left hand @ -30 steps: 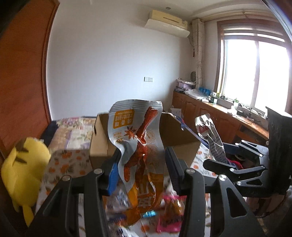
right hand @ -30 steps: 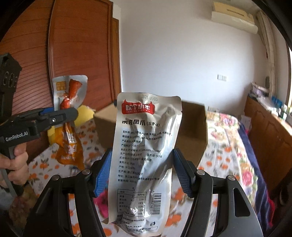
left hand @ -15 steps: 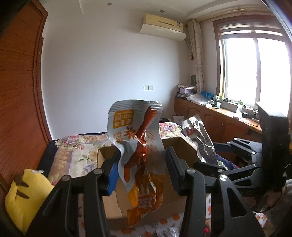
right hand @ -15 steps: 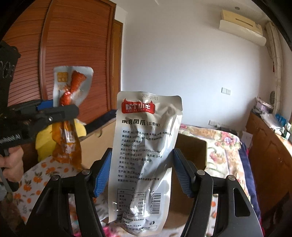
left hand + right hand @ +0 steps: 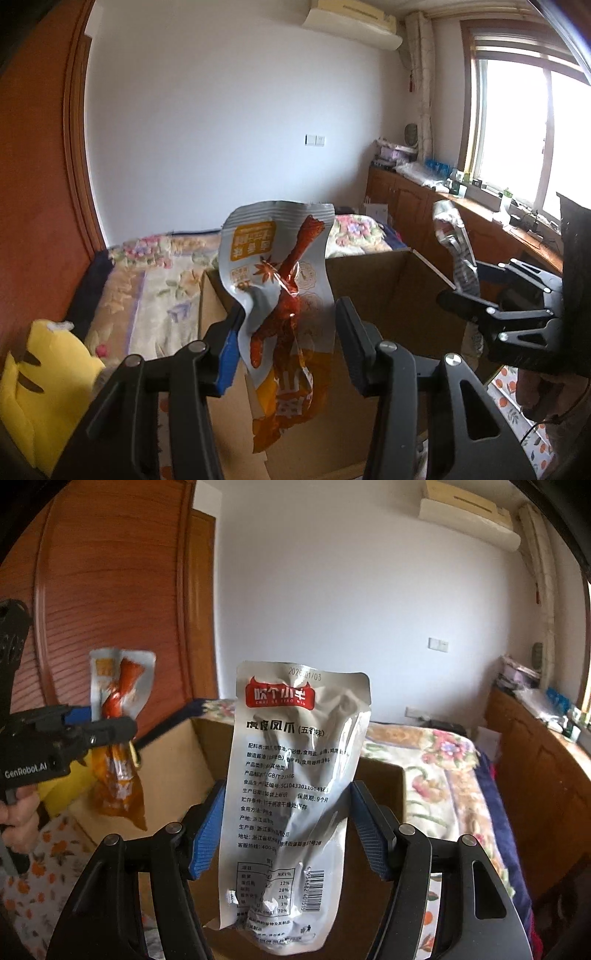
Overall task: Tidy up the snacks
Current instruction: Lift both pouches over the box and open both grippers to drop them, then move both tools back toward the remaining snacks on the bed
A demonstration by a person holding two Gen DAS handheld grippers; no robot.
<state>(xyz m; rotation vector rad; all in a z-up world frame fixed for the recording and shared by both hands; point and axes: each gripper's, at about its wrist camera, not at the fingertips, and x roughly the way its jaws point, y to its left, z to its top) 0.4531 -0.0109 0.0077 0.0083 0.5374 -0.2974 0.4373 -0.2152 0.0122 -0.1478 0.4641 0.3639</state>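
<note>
My left gripper [image 5: 290,332] is shut on a grey and orange snack pouch [image 5: 280,280] with a red chicken-foot picture. It holds the pouch upright in the air over the near edge of an open cardboard box [image 5: 388,288]. In the right wrist view my right gripper [image 5: 288,812] is shut on a silver pouch [image 5: 295,775] with a red label and printed text, also upright before the box [image 5: 177,760]. Each view shows the other gripper from the side: the right gripper [image 5: 461,284] with its silver pouch [image 5: 454,243], and the left gripper [image 5: 110,723] with its orange pouch [image 5: 118,775].
The box stands on a bed with a floral cover [image 5: 155,266]. A yellow plush toy [image 5: 40,387] lies at the left by a wooden wardrobe [image 5: 110,590]. Low wooden cabinets [image 5: 413,206] with clutter run under the window at the right. A hand [image 5: 14,816] holds the left gripper's handle.
Both grippers have moved forward with their pouches toward the box, which now looks larger and lies under them. The loose snacks on the bed have dropped out of view.
</note>
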